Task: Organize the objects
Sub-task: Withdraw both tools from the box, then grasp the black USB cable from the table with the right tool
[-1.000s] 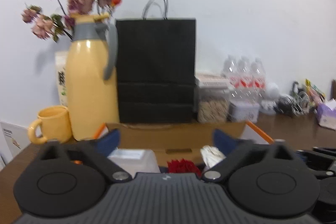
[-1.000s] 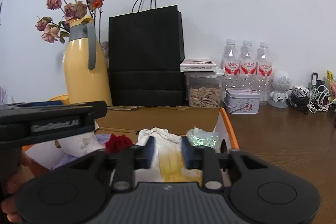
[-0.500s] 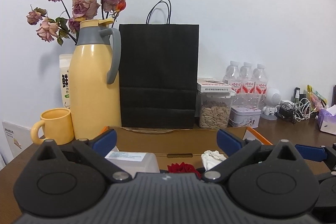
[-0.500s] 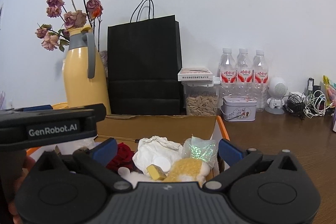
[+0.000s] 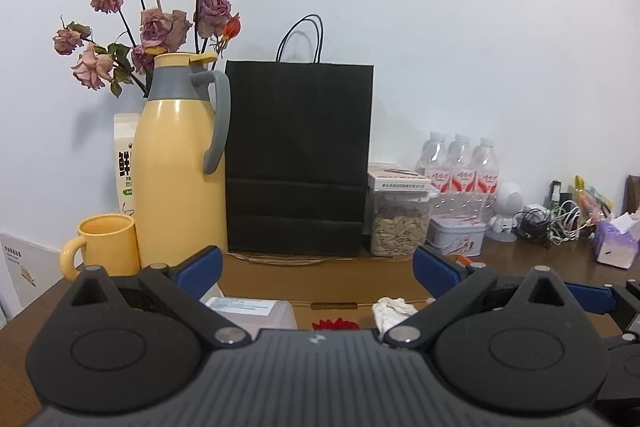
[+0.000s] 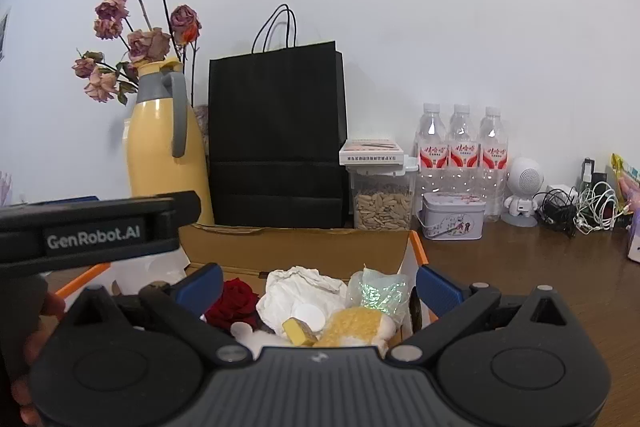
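An open cardboard box [image 6: 296,247] with orange flaps sits on the wooden table below both grippers. It holds a red rose [image 6: 234,301], crumpled white paper [image 6: 298,287], a yellow fuzzy toy [image 6: 352,325], a small yellow block [image 6: 298,331] and a shiny clear bag [image 6: 378,293]. My right gripper [image 6: 318,283] hangs open above these things with nothing between its blue fingers. My left gripper [image 5: 316,269] is open too, over the box's left part, where a white plastic container [image 5: 250,309], the rose [image 5: 336,324] and white paper [image 5: 390,309] show.
Against the white wall stand a yellow thermos [image 5: 180,163] with dried roses, a yellow mug [image 5: 104,243], a black paper bag [image 5: 298,159], a seed jar [image 5: 398,227], water bottles [image 5: 460,167], a tin [image 5: 456,235], cables [image 5: 556,225] and a tissue pack [image 5: 616,241]. The left tool's body [image 6: 92,231] crosses the right wrist view.
My right gripper has let go of the yellow fuzzy toy and opened wide; the toy now lies in the box. The left wrist view has tilted up slightly.
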`<state>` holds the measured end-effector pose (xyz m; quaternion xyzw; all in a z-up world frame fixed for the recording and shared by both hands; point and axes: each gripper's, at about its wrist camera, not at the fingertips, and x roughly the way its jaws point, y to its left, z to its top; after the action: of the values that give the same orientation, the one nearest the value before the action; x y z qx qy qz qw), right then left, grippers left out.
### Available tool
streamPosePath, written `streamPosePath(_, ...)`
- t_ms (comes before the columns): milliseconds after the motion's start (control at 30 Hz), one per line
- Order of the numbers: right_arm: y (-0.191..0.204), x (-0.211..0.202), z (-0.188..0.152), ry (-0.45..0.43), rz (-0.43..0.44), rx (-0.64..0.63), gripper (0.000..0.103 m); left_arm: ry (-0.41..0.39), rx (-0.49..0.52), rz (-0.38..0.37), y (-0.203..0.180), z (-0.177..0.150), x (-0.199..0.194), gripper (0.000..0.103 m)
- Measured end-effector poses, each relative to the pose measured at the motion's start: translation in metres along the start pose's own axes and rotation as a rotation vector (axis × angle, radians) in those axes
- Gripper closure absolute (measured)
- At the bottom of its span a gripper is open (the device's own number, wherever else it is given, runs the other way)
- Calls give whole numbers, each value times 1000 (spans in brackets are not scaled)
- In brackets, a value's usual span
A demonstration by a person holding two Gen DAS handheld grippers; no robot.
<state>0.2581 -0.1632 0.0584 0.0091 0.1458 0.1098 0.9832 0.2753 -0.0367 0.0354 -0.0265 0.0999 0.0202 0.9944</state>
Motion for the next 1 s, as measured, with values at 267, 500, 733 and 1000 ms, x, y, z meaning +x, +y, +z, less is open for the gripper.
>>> streamPosePath(267, 4, -25, 0, -29, 11, -37, 0, -13, -16, -32, 12, 4, -37, 0)
streamPosePath(500, 7, -47, -7, -10, 27, -74, 0, -9, -25, -28, 31, 3, -74, 0)
streamPosePath(733, 11, -68, -30, 92, 76, -136, 0, 55, 8, 14, 55, -8, -102, 0)
streamPosePath(1000, 21, -93, -59, 190, 113, -183, 0, 128, 43, 59, 74, -29, -128, 0)
